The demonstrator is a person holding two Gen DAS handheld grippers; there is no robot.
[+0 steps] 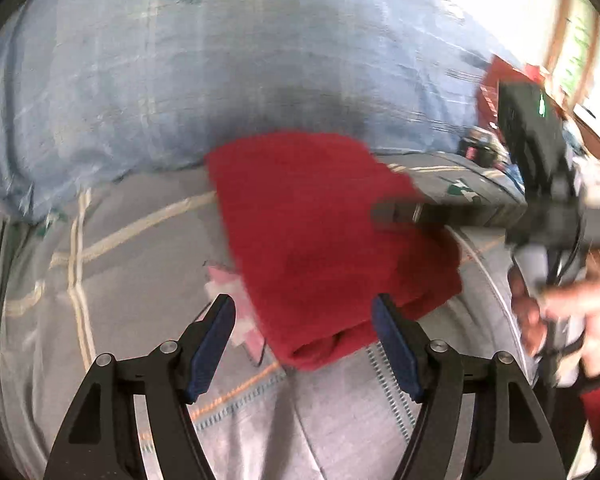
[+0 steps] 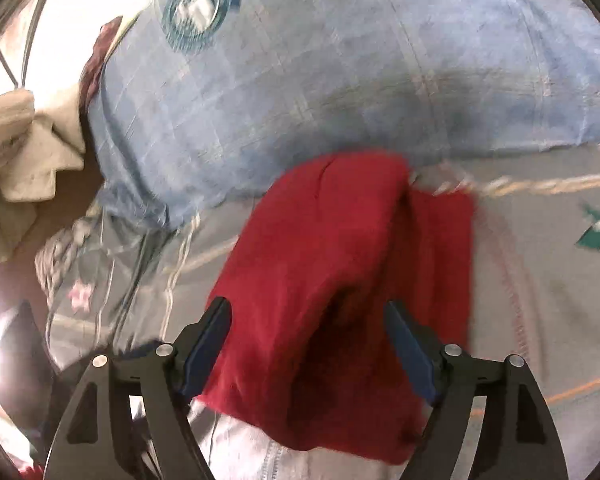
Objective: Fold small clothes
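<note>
Red cloth (image 1: 332, 240) is seen folded on the bed (image 1: 132, 264), just ahead of the left gripper (image 1: 304, 312), whose jaws are spread, nothing clamped. From the right wrist, cloth (image 2: 332, 280) is seen beneath the right gripper (image 2: 308, 316), jaws apart, unclamped.

A blue pillow (image 1: 172, 92) with a round teal print (image 2: 200, 8) lies on a grey sheet (image 1: 132, 248) crossed by pale lines. Cream cloth (image 2: 32, 148) is bunched just beside the pillow. Bright window (image 1: 580, 40) behind.
</note>
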